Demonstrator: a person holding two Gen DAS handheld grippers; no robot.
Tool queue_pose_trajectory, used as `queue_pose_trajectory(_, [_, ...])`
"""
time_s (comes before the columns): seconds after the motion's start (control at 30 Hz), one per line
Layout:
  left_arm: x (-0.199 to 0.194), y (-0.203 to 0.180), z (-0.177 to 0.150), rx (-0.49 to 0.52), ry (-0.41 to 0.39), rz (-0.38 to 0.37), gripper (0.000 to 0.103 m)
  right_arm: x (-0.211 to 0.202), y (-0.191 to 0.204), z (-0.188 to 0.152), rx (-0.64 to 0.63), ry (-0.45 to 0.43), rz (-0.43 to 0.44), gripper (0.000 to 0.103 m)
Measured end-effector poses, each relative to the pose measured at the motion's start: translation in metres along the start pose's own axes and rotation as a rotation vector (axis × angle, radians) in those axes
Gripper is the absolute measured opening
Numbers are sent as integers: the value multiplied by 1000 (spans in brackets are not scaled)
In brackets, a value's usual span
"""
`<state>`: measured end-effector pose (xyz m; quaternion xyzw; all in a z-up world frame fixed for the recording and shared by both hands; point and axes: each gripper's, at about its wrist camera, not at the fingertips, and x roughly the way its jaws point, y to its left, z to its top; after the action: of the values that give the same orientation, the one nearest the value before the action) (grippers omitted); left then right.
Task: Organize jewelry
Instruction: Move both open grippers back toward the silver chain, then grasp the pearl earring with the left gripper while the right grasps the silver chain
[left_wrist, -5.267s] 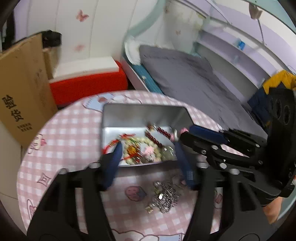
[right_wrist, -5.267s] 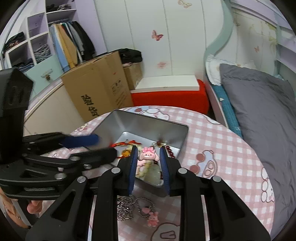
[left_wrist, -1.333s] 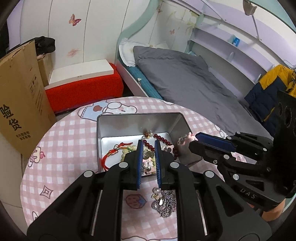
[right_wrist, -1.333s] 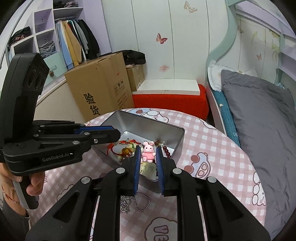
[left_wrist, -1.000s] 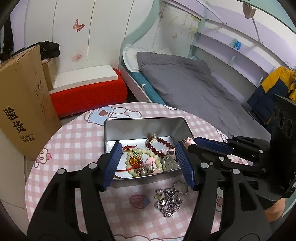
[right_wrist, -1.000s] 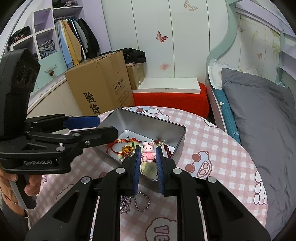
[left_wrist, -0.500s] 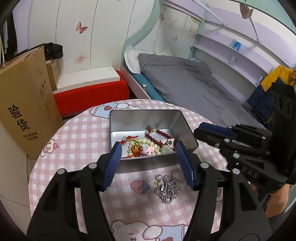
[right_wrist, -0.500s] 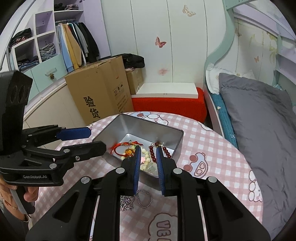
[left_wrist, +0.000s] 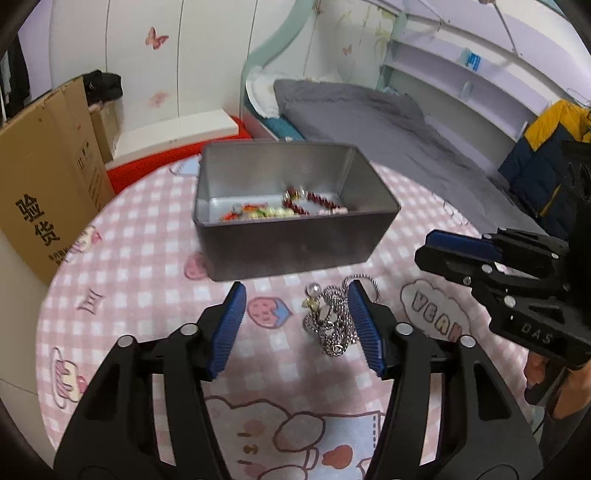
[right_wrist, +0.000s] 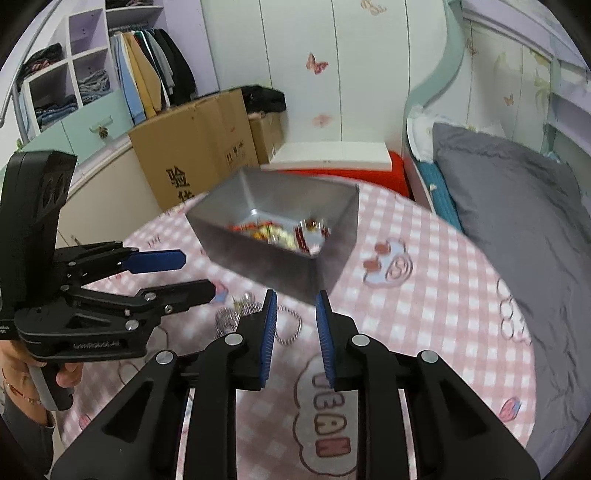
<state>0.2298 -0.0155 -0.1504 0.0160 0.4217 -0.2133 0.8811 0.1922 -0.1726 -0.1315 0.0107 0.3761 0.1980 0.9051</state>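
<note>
Even, soft indoor light, moderately bright, no single source visible. Shadows faint. Strong fisheye: walls and shelves bow, black vignette in the corners of both views. Motion blur on the metal tin (left_wrist: 295, 236) ahead of the left gripper (left_wrist: 295, 325); beads inside smear into colour streaks. Same smear ahead of the right gripper (right_wrist: 293, 325), and the table cloth (right_wrist: 424, 295) checks blur to its right. Tong fingers (left_wrist: 225, 332) stay sharp. Silver chain (left_wrist: 332, 325) between the left tongs glints, fairly crisp. Dull sheen on the tin's inner walls.
</note>
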Motion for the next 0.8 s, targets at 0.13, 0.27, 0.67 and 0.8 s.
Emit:
queue_pose_trajectory(0.13, [11,-3,-3,1,24,5,53,7,-3,-8,12,24,6,20])
queue_pose_trajectory(0.27, [19,-3,-1,-2,38,0,50,12,-7,-11,22,35,15,21])
queue_pose_trajectory(0.67, [41,-6,3,-7,88,13,27,18,-12,-19,39,47,33,22])
queue_pose_trajectory(0.8, [42,-7,1,3,80,28,11,20,-12,-19,39,47,36,22])
